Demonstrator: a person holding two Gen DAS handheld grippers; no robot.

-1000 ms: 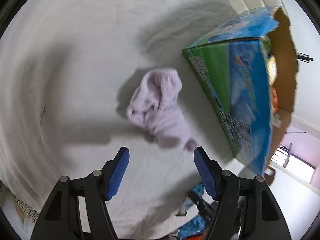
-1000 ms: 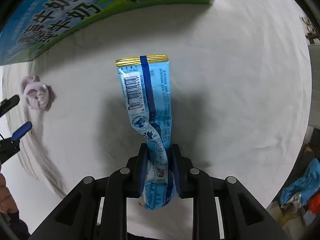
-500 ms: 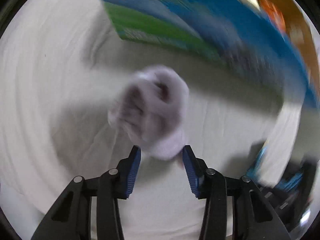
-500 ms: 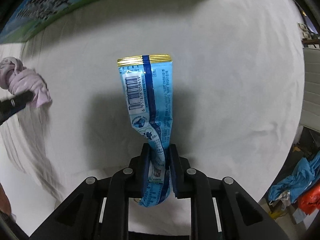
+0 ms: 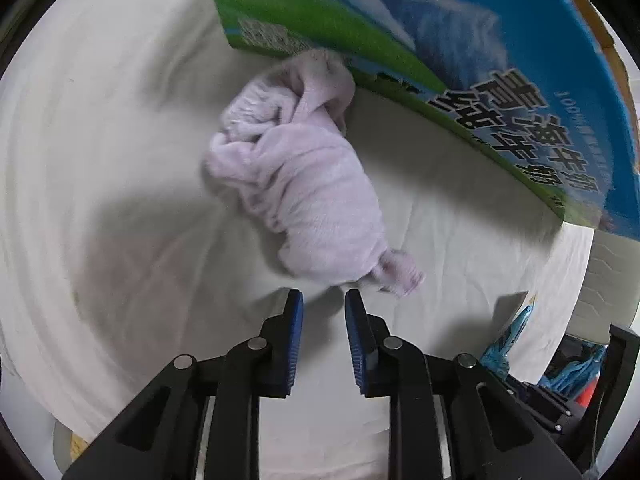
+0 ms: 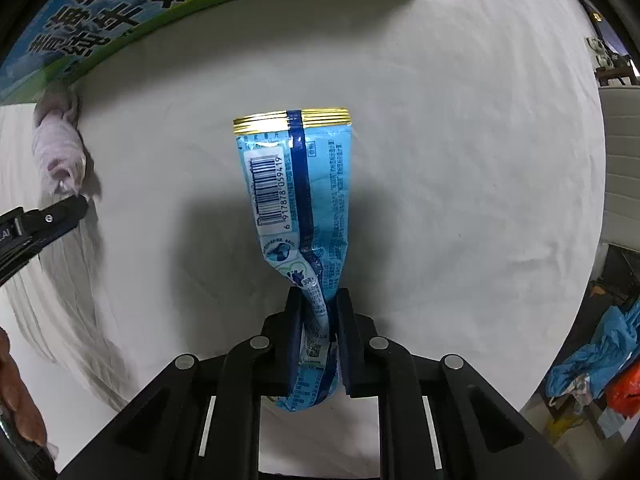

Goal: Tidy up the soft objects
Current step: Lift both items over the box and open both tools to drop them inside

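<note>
A crumpled pale purple cloth [image 5: 304, 184] lies on the white sheet, its far end against the milk carton box [image 5: 460, 40]. My left gripper [image 5: 324, 296] points down at the cloth's near edge, shut with that edge pinched at the very fingertips. In the right wrist view the same cloth [image 6: 56, 140] shows at the far left with the left gripper's tip [image 6: 76, 206] on its tail. My right gripper [image 6: 318, 300] is shut on the lower end of a light blue snack bag [image 6: 296, 184], whose gold-sealed top stands up above the sheet.
The blue-and-green box [image 6: 120, 8] runs along the far side of the white sheet [image 6: 440, 160]. Past the sheet's right edge lie blue and orange fabric [image 6: 592, 364] and dark clutter. A hand [image 6: 16, 392] shows at the lower left.
My left gripper rolled, moved in on the purple cloth and shut at its near edge. The right gripper tightened on the blue bag and barely moved.
</note>
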